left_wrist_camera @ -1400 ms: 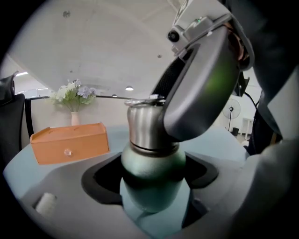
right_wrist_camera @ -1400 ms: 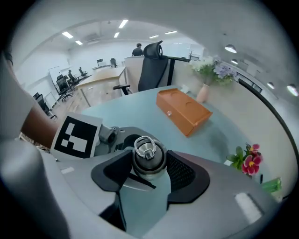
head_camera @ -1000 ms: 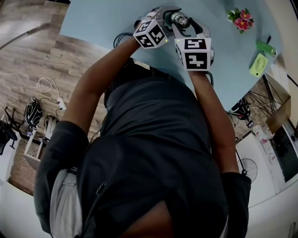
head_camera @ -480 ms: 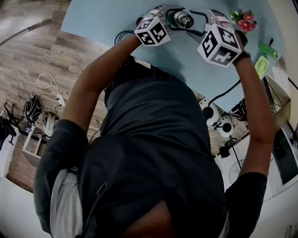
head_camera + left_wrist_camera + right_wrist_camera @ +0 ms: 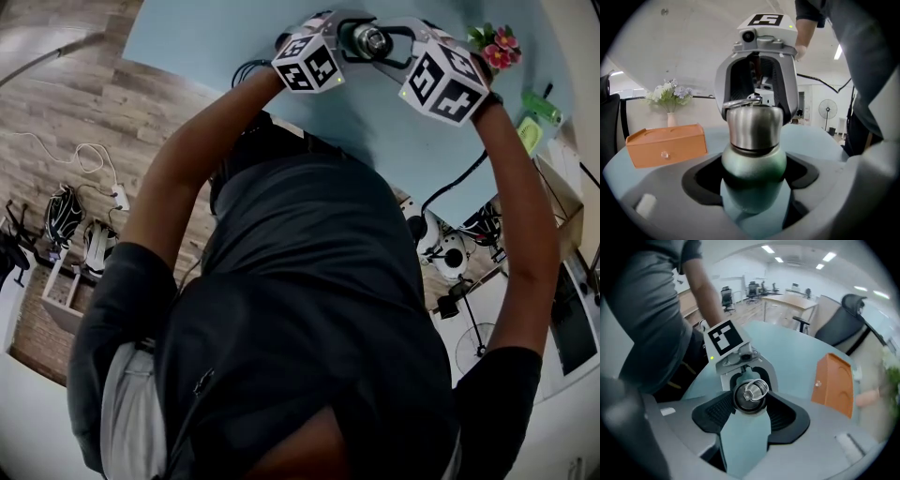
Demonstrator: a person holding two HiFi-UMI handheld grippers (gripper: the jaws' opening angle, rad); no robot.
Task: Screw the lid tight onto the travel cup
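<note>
left gripper clamped on travel cup mid-frame w/ its axis upright, right gripper gripping lid from above, so twist goes round vertical imo

The green metal travel cup stands on the pale blue worktop, between the jaws of the left hand-held gripper. Its steel screw lid sits between the jaws of the right hand-held gripper. Left of the left hand-held gripper lies an orange box, with a vase of flowers behind it.
</note>
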